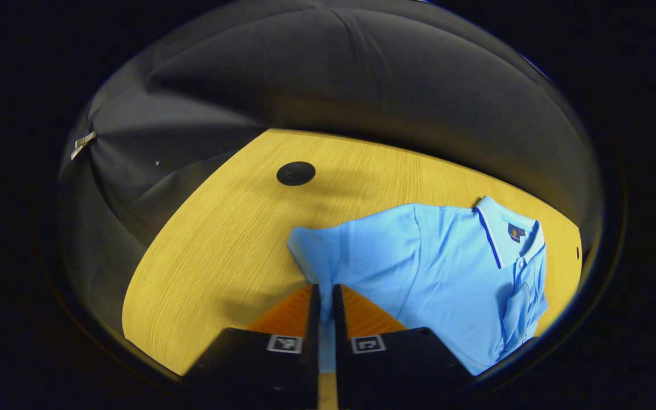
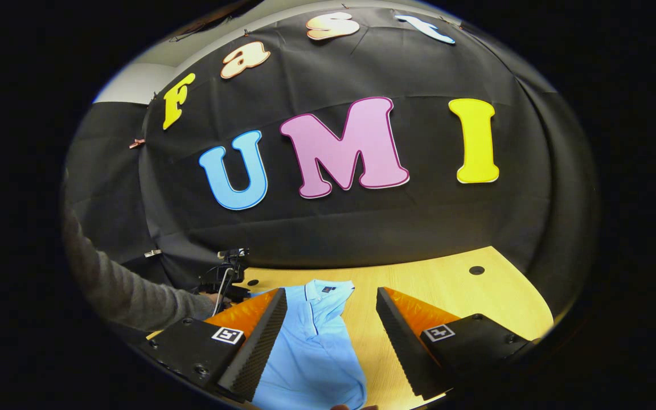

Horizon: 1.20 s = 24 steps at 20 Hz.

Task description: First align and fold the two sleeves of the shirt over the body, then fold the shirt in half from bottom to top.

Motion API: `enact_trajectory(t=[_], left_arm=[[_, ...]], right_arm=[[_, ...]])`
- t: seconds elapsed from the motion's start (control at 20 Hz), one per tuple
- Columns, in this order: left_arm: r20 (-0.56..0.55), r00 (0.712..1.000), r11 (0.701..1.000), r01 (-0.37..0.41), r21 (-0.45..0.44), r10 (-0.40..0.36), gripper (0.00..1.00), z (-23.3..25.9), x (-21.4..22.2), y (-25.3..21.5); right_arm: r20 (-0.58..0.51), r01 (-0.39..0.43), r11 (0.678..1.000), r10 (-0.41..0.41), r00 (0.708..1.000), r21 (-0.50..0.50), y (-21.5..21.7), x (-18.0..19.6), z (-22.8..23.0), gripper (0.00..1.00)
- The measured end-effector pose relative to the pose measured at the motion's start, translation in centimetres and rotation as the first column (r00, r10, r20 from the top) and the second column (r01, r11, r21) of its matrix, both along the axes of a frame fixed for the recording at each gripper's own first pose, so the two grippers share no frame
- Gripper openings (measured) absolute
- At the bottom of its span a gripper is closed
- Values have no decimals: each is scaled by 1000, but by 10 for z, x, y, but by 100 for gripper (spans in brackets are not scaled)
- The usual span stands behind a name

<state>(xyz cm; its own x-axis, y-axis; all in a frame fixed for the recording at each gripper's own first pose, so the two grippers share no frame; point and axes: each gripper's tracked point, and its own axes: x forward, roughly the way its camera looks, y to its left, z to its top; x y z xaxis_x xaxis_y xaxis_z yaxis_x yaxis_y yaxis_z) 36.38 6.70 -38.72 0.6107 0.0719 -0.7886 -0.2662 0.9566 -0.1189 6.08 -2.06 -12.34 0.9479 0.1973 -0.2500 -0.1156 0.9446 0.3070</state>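
Light-blue polo shirt lies flat on the yellow wooden surface, collar toward the far edge. Left gripper has its 2 fingers clenched on the sleeve's edge. Right gripper hangs released above the shirt's body.

A light yellow wood-grain surface fills the lower half of the left gripper view, its far edge curving from lower left to right. A round black grommet cap sits flush in it, above centre. Behind hangs creased black cloth wall, with a small metal clip at upper left. In the right gripper view the same surface occupies the lower right, with a black round hole cover; a pale grey wall strip shows at upper left.
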Motion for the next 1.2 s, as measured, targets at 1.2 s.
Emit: enact_trajectory(t=[1.2], left_arm=[[383, 816, 863, 497, -84, -433, 6, 145, -24, -215]], right_arm=[[-9, 36, 999, -36, 999, 26, -26, -25, -15, 98]])
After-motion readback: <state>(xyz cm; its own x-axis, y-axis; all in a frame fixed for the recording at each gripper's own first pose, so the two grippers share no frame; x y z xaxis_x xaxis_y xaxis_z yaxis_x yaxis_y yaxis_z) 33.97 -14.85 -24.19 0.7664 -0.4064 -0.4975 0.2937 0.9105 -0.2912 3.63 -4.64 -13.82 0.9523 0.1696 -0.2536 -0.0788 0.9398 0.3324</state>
